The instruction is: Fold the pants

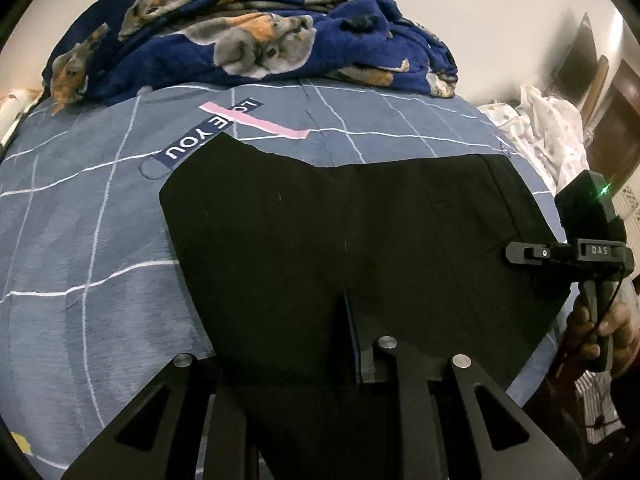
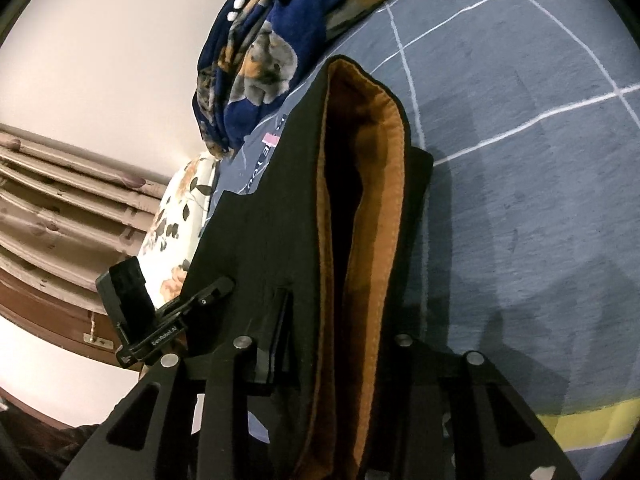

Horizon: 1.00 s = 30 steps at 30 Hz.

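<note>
Black pants (image 1: 340, 216) lie folded on a grey-blue bedsheet (image 1: 80, 240). My left gripper (image 1: 352, 320) is shut on the near edge of the pants. My right gripper (image 1: 520, 251) shows at the right of the left wrist view, pinching the waist end of the pants. In the right wrist view the pants (image 2: 248, 240) hang from the right gripper (image 2: 280, 320), and the waistband's orange-brown lining (image 2: 372, 208) gapes open. The left gripper (image 2: 216, 288) shows there at the left edge of the pants.
A dark blue blanket with dog prints (image 1: 248, 32) is heaped at the far end of the bed. A white floral cloth (image 1: 552, 132) lies at the right edge. A floral pillow (image 2: 176, 240) and curtains (image 2: 60, 200) are beyond the bed.
</note>
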Each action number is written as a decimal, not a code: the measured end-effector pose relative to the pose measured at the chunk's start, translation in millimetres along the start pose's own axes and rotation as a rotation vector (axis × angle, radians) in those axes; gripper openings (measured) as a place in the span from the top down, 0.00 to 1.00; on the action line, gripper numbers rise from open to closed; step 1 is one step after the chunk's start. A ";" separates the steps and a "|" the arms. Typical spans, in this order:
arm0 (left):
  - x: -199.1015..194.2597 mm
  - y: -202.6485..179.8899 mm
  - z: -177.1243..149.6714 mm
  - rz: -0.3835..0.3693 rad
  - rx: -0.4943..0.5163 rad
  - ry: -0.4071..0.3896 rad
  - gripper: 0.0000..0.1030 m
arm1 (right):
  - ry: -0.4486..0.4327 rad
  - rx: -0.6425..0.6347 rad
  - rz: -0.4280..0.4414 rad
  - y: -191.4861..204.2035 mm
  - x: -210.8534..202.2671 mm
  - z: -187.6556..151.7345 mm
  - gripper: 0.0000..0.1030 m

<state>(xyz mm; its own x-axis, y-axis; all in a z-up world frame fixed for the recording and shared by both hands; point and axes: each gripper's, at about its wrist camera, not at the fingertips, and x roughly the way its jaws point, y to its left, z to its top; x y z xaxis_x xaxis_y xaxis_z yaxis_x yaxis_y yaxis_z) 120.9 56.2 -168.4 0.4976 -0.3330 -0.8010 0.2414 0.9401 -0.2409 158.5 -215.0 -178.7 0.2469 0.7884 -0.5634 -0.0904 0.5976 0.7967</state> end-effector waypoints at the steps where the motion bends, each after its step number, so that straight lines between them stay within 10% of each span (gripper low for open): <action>1: -1.2 1.4 -0.3 0.007 0.000 -0.003 0.80 | 0.000 0.002 0.005 -0.2 0.0 -0.5 0.70; 21: -7.9 9.1 -3.4 0.036 0.009 -0.002 0.81 | 0.025 0.025 -0.004 4.6 10.6 -4.0 0.70; 30: -4.8 10.6 -5.4 0.038 0.008 0.002 0.81 | 0.083 -0.017 -0.049 14.6 18.9 3.7 0.54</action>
<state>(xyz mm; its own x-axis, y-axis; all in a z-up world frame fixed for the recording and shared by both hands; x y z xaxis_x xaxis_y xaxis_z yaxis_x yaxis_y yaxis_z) 116.6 68.2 -170.1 0.5045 -0.2973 -0.8106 0.2296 0.9512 -0.2060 165.4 -191.9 -177.0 0.1704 0.7669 -0.6188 -0.0962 0.6379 0.7641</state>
